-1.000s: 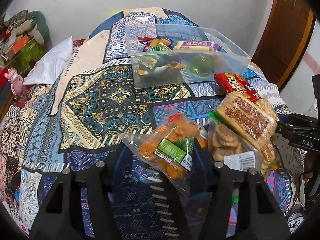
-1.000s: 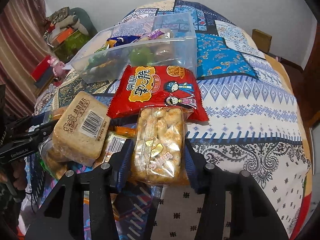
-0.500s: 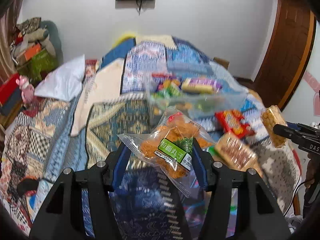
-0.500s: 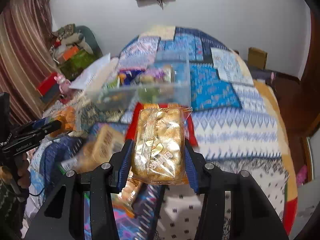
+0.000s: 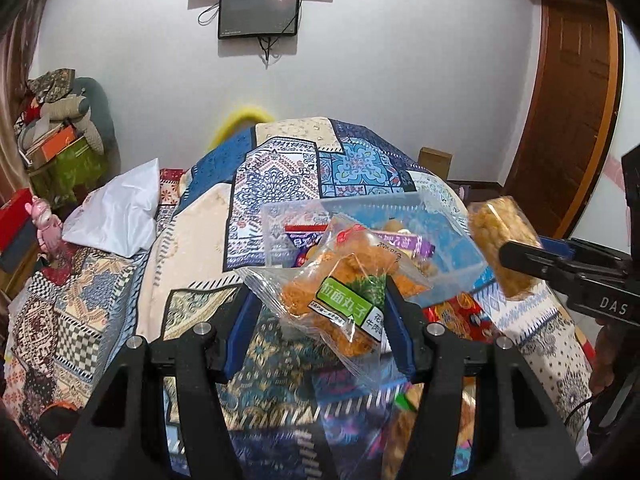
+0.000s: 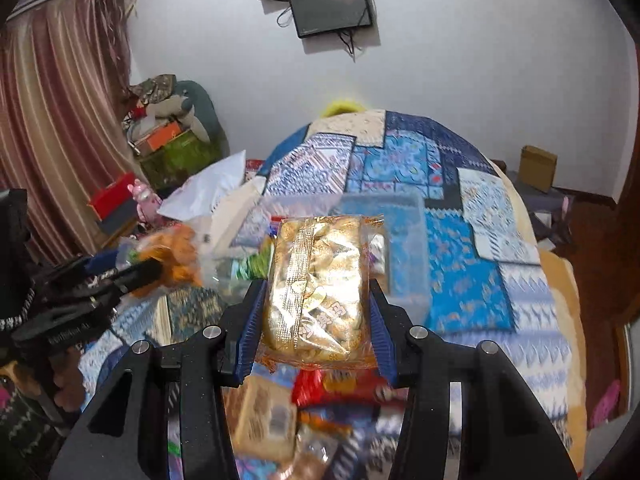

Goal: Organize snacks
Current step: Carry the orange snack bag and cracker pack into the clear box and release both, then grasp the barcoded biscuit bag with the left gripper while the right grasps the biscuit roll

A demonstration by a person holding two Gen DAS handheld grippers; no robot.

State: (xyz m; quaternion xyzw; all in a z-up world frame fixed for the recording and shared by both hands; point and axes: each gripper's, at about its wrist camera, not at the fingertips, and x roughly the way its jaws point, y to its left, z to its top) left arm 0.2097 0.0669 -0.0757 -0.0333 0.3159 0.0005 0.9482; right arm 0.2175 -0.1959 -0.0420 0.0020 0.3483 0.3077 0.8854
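Left wrist view: the left gripper [image 5: 318, 312] is partly closed on a clear bag of orange noodle balls [image 5: 340, 292] with a green label. The bag sits between the two blue pads, tilted, its sealed ends sticking out past both fingers, and it is held up off the bed. Beyond it, the clear plastic bin [image 5: 452, 240] rests on the patchwork quilt [image 5: 280, 168] with several wrapped snacks inside. At the right edge the right gripper [image 5: 520, 256] reaches in from the side, clamped on a golden puffed-rice pack [image 5: 500, 236] that hangs just beside the bin's right wall. A red snack packet [image 5: 456, 312] lies on the quilt below the bin.

Right wrist view: the right gripper [image 6: 316, 320] is partly closed on the golden puffed-rice pack [image 6: 320, 280], which stands lengthwise between the pads and fills the gap. The bin [image 6: 404, 240] is directly behind the pack, blurred. At the left the left gripper [image 6: 132, 272] holds the orange bag [image 6: 176, 256] in the air, near the bin's left side. Below, blurred loose snacks [image 6: 268, 420] lie on the quilt.
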